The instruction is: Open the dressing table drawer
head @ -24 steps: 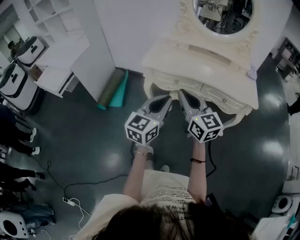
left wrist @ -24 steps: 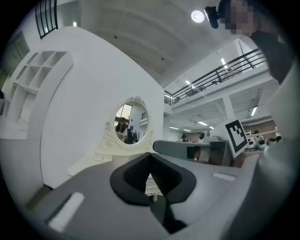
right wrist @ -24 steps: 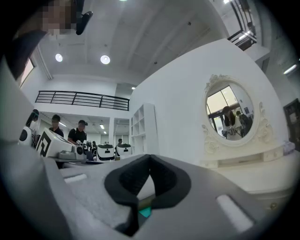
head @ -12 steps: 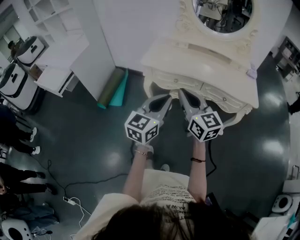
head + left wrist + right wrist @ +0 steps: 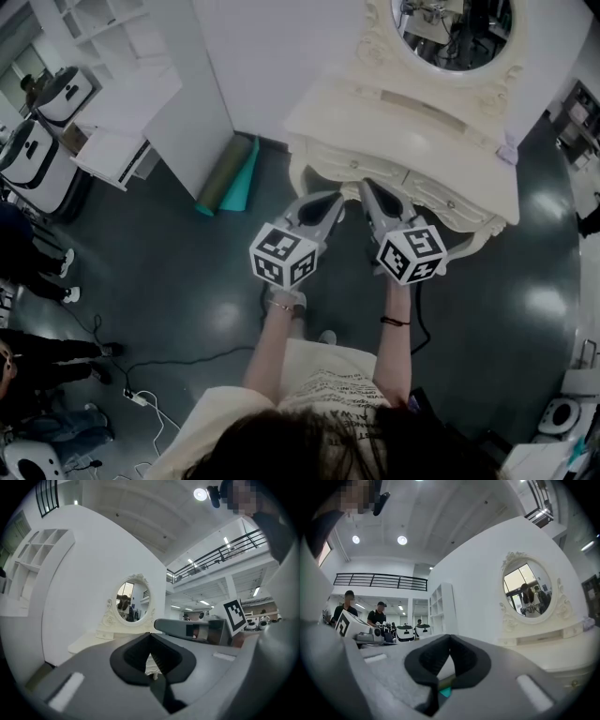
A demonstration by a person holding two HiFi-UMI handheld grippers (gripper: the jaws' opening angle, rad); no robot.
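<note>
Standing before the one cream dressing table [image 5: 403,112], a person holds two grippers level and side by side toward its front. The left gripper [image 5: 335,201] has its jaws closed together on nothing, and so does the right gripper [image 5: 367,187]. Both tips are near the left drawer [image 5: 349,167]. It and the right drawer [image 5: 452,200] sit pushed in. One oval mirror [image 5: 457,33] stands above, and two rolled mats [image 5: 225,176] lie on the floor.
</note>
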